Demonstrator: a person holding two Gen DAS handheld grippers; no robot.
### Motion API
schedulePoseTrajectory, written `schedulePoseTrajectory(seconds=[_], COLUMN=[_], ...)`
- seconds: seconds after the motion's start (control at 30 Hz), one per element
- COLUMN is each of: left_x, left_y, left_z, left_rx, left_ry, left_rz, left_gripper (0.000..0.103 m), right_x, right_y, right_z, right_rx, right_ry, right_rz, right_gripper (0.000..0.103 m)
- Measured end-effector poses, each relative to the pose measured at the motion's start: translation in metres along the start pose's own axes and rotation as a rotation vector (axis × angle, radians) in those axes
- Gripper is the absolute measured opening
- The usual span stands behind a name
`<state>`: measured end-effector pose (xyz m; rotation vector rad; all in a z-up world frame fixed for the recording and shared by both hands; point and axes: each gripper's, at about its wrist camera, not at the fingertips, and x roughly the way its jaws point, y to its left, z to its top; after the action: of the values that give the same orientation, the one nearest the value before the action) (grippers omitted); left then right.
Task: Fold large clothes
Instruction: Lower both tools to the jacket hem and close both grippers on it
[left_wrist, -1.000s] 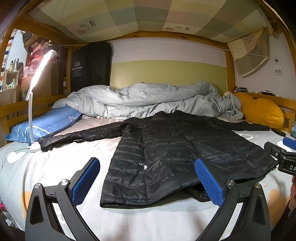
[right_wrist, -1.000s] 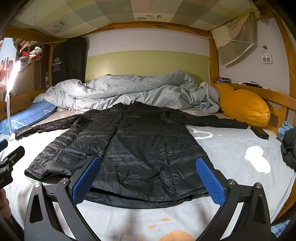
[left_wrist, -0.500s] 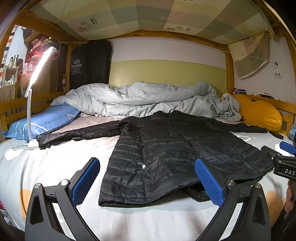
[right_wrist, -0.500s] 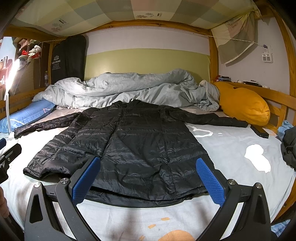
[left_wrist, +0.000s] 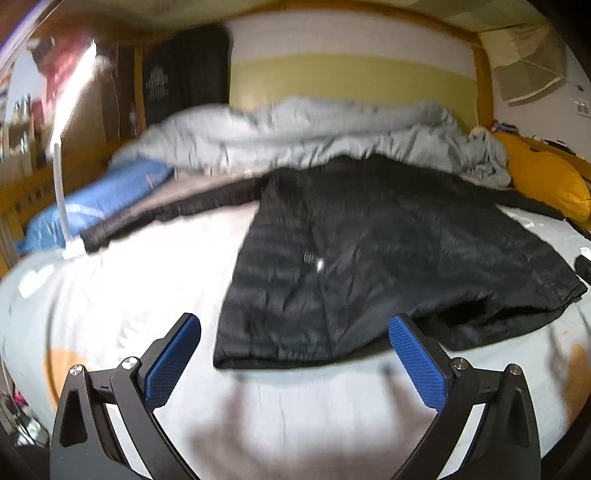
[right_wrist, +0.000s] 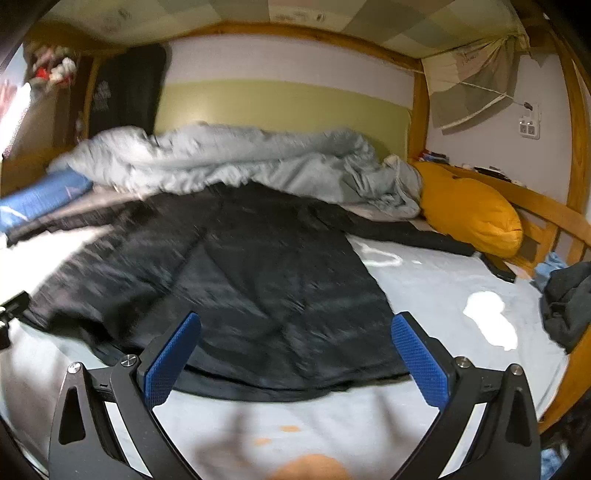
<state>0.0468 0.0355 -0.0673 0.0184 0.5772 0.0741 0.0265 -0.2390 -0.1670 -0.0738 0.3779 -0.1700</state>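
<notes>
Ahead of both your grippers, the black down jacket (left_wrist: 369, 251) lies flat on the bed sheet (left_wrist: 129, 280), long axis near to far, hem nearest. Left gripper (left_wrist: 295, 363) and right gripper (right_wrist: 297, 363) both gape wide, empty, each just short of the hem; neither looks clearly closer.

Both wrist views face up the bed (left_wrist: 110, 295), sharing the jacket (left_wrist: 369, 258)
</notes>
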Motion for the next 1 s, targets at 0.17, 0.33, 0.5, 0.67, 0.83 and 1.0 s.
schedulePoseTrajectory(seconds=[0.17, 0.33, 0.5, 0.67, 0.83, 1.0], left_x=[0.024, 0.054, 0.064, 0.066, 0.059, 0.03], left_y=[0.009, 0.012, 0.007, 0.023, 0.032, 0.019], left_z=[-0.007, -0.016, -0.019, -0.015, -0.015, -0.018], left_rx=[0.019, -0.021, 0.014, -0.037, -0.045, -0.013], left_ry=[0.061, 0.182, 0.161, 0.179, 0.177, 0.14], left_rz=[0.014, -0.032, 0.025, 0.136, 0.117, -0.027], left_gripper=[0.102, 0.095, 0.065, 0.018, 0.016, 0.063], right_x=[0.026, 0.047, 0.054, 0.069, 0.056, 0.029], right_y=[-0.017, -0.008, 0.009, 0.006, -0.031, -0.024], right_z=[-0.015, -0.029, -0.033, -0.038, -0.03, -0.028], right_rx=[0.01, -0.064, -0.15, -0.173, -0.043, -0.085], right_ry=[0.122, 0.2, 0.233, 0.283, 0.261, 0.189], right_rz=[0.061, 0.12, 0.157, 0.04, 0.031, 0.168], right_gripper=[0.103, 0.102, 0.102, 0.101, 0.099, 0.099])
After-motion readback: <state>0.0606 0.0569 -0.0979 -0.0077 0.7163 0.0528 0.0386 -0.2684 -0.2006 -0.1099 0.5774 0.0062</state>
